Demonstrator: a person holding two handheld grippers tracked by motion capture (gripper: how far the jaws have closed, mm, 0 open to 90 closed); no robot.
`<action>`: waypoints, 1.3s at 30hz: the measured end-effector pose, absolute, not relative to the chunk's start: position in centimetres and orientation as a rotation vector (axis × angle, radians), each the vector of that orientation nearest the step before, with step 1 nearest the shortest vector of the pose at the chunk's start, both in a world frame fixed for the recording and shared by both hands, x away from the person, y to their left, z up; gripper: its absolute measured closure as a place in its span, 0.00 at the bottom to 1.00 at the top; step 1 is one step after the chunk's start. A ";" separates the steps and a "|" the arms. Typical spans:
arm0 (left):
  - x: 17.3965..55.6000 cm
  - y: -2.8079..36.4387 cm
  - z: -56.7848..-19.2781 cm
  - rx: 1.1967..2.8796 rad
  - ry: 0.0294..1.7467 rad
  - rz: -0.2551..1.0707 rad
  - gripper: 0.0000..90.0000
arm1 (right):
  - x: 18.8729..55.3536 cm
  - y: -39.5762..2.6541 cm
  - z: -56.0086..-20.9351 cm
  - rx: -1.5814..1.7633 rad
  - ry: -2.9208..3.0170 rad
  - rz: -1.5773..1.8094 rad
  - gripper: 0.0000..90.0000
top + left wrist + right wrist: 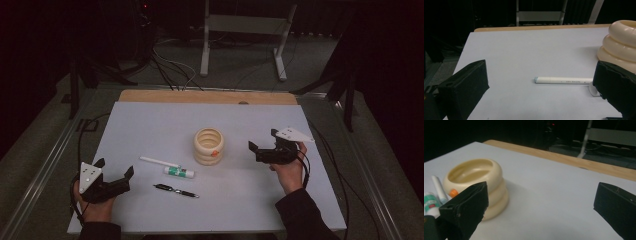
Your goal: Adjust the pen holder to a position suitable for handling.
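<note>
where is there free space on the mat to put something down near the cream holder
Free: the wide strip between the cream holder and the wooden edge, and the patch between it and the open right gripper. Crowded: front-left, where the white pen, glue stick and black pen lie.

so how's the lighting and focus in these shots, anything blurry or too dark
High view: dim, the white table top lit, surroundings nearly black. Left gripper view: the white pen is sharp, the near jaws soft. Right gripper view: the cream ringed holder is slightly soft and casts a faint shadow, background dark.
</note>
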State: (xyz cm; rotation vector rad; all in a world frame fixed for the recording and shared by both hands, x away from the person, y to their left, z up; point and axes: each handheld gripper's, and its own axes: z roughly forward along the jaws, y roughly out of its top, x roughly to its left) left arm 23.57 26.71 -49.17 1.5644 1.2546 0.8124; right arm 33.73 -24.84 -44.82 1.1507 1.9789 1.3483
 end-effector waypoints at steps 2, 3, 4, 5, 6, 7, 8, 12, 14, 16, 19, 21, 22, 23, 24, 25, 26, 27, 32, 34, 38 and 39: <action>23.6 26.7 -49.2 1.563 1.255 0.812 0.01 | 33.2 -25.3 -45.0 1.176 1.971 1.331 0.01; 23.6 26.8 -49.2 1.563 1.254 0.811 0.01 | 33.0 -25.5 -45.1 1.172 1.976 1.317 0.02; 23.6 26.7 -49.2 1.564 1.253 0.811 0.01 | 32.7 -25.6 -45.3 1.162 1.976 1.302 0.03; 23.6 26.7 -49.2 1.566 1.252 0.811 0.01 | 32.4 -25.8 -45.5 1.154 1.984 1.276 0.03; 23.6 26.7 -49.2 1.568 1.251 0.812 0.01 | 32.2 -25.9 -45.7 1.139 1.996 1.268 0.03; 23.6 26.7 -49.2 1.570 1.253 0.815 0.01 | 31.9 -26.0 -45.8 1.129 2.003 1.266 0.02; 23.7 26.6 -49.2 1.575 1.252 0.819 0.01 | 31.6 -26.2 -45.9 1.115 1.998 1.267 0.01; 23.7 26.5 -49.2 1.593 1.240 0.814 0.01 | 30.4 -26.8 -46.5 1.098 1.968 1.290 0.00; 23.8 26.5 -49.2 1.600 1.228 0.811 0.01 | 30.0 -27.2 -47.0 1.089 1.967 1.287 0.00; 23.8 26.3 -49.2 1.612 1.218 0.807 0.01 | 29.6 -27.5 -47.1 1.066 1.965 1.286 0.00; 23.8 26.1 -49.2 1.636 1.192 0.794 0.01 | 29.2 -28.2 -47.3 1.084 1.948 1.317 0.00; 23.9 25.9 -49.2 1.666 1.179 0.789 0.01 | 29.1 -28.6 -47.5 1.095 1.930 1.306 0.00; 23.9 25.8 -49.2 1.676 1.173 0.781 0.01 | 29.1 -28.8 -47.6 1.112 1.920 1.310 0.00; 23.9 25.6 -49.2 1.689 1.170 0.772 0.01 | 29.2 -29.1 -47.6 1.132 1.905 1.330 0.00; 23.9 25.5 -49.2 1.704 1.166 0.763 0.01 | 29.2 -29.2 -47.5 1.145 1.893 1.344 0.00; 24.0 25.4 -49.1 1.715 1.163 0.753 0.01 | 29.2 -29.4 -47.5 1.142 1.886 1.356 0.00; 24.1 25.2 -49.0 1.727 1.160 0.741 0.01 | 29.1 -29.4 -47.4 1.138 1.887 1.358 0.00; 24.1 25.1 -48.9 1.742 1.149 0.736 0.01 | 29.1 -29.4 -47.5 1.133 1.890 1.355 0.00; 24.3 24.1 -47.5 1.811 1.078 0.721 0.01 | 29.3 -29.2 -47.5 1.122 1.891 1.348 0.00; 24.5 23.8 -46.8 1.836 1.040 0.709 0.01 | 29.3 -29.2 -47.4 1.126 1.885 1.355 0.00; 25.1 23.2 -45.8 1.897 0.976 0.679 0.01 | 29.4 -29.4 -47.5 1.135 1.879 1.353 0.00; 25.3 23.1 -45.5 1.901 0.962 0.665 0.01 | 29.4 -29.4 -47.5 1.135 1.879 1.353 0.00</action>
